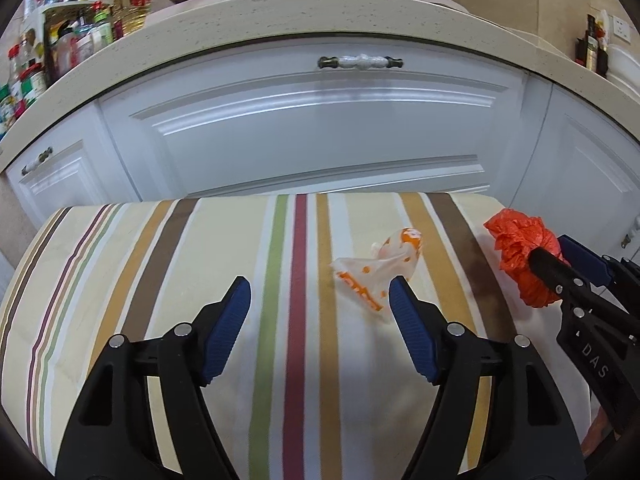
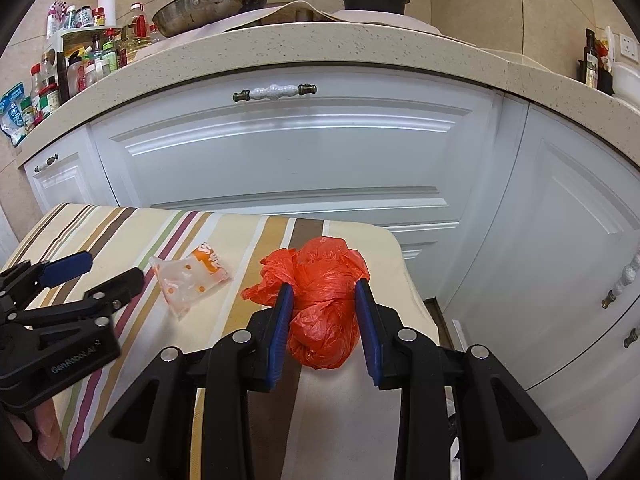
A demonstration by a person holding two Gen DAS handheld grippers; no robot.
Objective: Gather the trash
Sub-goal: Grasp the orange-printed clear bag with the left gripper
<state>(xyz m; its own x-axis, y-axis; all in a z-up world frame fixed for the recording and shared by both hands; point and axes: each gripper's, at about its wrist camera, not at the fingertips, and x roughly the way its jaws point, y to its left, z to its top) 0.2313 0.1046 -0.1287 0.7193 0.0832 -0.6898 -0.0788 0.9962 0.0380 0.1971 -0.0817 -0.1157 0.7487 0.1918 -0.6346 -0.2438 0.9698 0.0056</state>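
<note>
Right fingers [image 2: 362, 320] pinch the red bag; the left gripper's stand spread beside the wrapper.

The right gripper [image 2: 323, 292] has its fingers pressed into the sides of the red bag [image 2: 320, 312], a crumpled wad of thin plastic near the right edge of the striped tabletop [image 2: 120, 224] — it looks light, soft and springy, so a hold across its thick middle should keep it, though the slick film could slip if the squeeze is shallow. The left gripper [image 1: 320, 292] is wide open, holding nothing; the wrapper [image 1: 380, 272] lies flat just ahead, touching or just past the right finger tip. It looks light, limp and slippery — best pinched at the bunched, knotted end. Beyond the tabletop are white cabinets [image 1: 304, 128] and a counter [image 1: 280, 16] with bottles; nothing stands between the fingers and the trash.
</note>
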